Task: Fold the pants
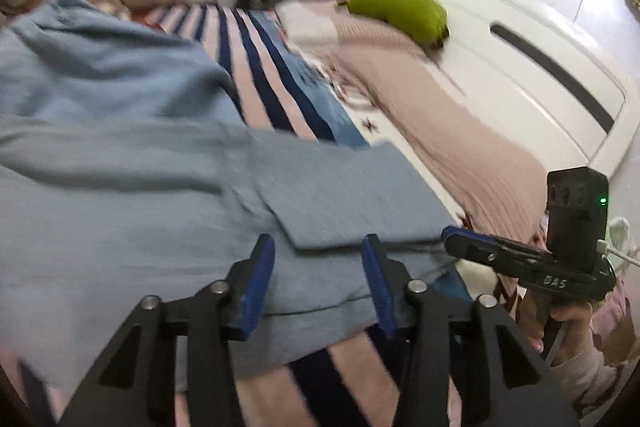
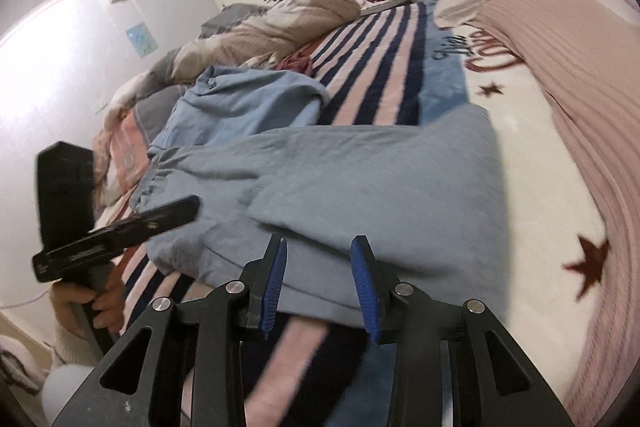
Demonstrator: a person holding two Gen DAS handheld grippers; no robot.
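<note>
Light blue pants (image 1: 168,195) lie partly folded on a striped bed blanket (image 1: 276,79), with a leg end doubled over the body. They also show in the right wrist view (image 2: 360,179). My left gripper (image 1: 318,247) is open and empty, hovering over the near edge of the pants. My right gripper (image 2: 320,247) is open and empty, also just above the near edge of the folded leg. The right gripper shows at the right of the left wrist view (image 1: 448,233); the left gripper shows at the left of the right wrist view (image 2: 192,205).
A pink ribbed cover (image 2: 580,75) runs along the right side of the bed. A green pillow (image 1: 396,13) lies at the head. A beige quilt (image 2: 272,27) is heaped at the far side. A white headboard (image 1: 500,39) stands behind.
</note>
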